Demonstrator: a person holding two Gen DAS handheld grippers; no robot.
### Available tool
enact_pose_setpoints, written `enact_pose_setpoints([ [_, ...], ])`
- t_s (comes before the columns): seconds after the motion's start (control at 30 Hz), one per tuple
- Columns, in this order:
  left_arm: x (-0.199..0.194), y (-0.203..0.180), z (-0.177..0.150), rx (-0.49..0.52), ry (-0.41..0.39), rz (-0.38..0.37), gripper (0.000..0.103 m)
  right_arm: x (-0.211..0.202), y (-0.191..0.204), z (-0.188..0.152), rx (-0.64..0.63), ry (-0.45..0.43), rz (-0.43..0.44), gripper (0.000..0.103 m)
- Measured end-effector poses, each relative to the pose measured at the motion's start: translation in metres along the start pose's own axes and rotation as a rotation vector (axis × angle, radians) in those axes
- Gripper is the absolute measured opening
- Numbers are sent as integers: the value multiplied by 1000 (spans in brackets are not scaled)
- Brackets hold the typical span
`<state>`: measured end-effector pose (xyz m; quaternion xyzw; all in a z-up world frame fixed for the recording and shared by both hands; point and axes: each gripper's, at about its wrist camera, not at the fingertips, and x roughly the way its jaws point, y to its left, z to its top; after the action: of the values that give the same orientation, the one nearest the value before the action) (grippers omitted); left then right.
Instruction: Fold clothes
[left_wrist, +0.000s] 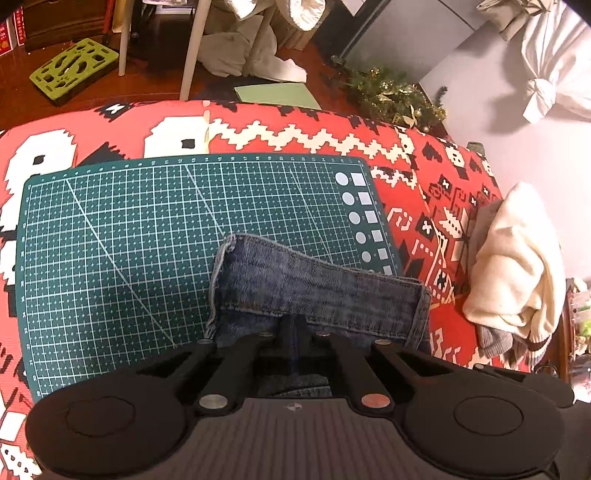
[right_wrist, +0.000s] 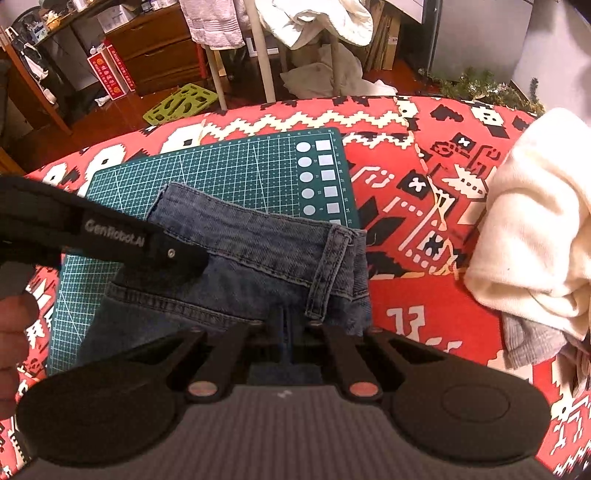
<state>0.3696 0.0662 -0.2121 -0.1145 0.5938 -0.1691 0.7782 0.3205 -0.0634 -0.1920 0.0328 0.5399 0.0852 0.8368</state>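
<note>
Blue jeans (left_wrist: 314, 284) lie folded on a green cutting mat (left_wrist: 147, 221), their waistband end hanging over the mat's right edge. In the left wrist view my left gripper (left_wrist: 293, 325) is shut on the near fold of the denim, and blue cloth shows between its fingers. In the right wrist view the jeans (right_wrist: 258, 251) fill the middle, belt loop up. There my right gripper (right_wrist: 285, 321) is shut on the near denim edge. The left gripper (right_wrist: 195, 260) comes in from the left, its tip down on the jeans.
A red patterned cloth (left_wrist: 295, 129) covers the table under the mat (right_wrist: 240, 166). A cream garment (right_wrist: 535, 221) is piled on a grey one (right_wrist: 528, 343) at the right edge. A hand (right_wrist: 11, 350) shows at far left. Beyond the table are chair legs, a green tray and floor clutter.
</note>
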Motion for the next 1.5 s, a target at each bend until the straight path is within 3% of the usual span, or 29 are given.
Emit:
enact_pose_setpoints([
  [0.17, -4, 0, 1, -3, -2, -14, 0, -6, -7, 4, 17, -17, -11, 0],
  [0.27, -20, 1, -1, -10, -18, -62, 0, -15, -7, 2, 11, -26, -11, 0],
  [0.47, -51, -5, -29, 45, 0, -99, 0, -44, 1, -12, -16, -33, 19, 4],
  [0.67, -54, 12, -71, 19, 61, -37, 0, -56, 19, -40, -50, 9, 56, 4],
  [0.9, -48, 32, -97, -13, 74, 34, 1, -50, 8, -63, 1, 47, -10, 4],
  [1.0, -46, 34, -99, -11, 69, 34, 1, -48, -10, -68, 22, 47, -56, 2],
  [1.17, -46, 25, -95, 26, 61, 53, 1, -47, -35, -74, 45, 55, -117, 9],
  [1.37, -51, 17, -81, 34, 18, 36, 0, -66, -34, -61, 57, -2, -65, 9],
  [1.5, -43, 9, -68, 51, 11, 43, 0, -54, -17, -47, 9, -23, -51, 9],
])
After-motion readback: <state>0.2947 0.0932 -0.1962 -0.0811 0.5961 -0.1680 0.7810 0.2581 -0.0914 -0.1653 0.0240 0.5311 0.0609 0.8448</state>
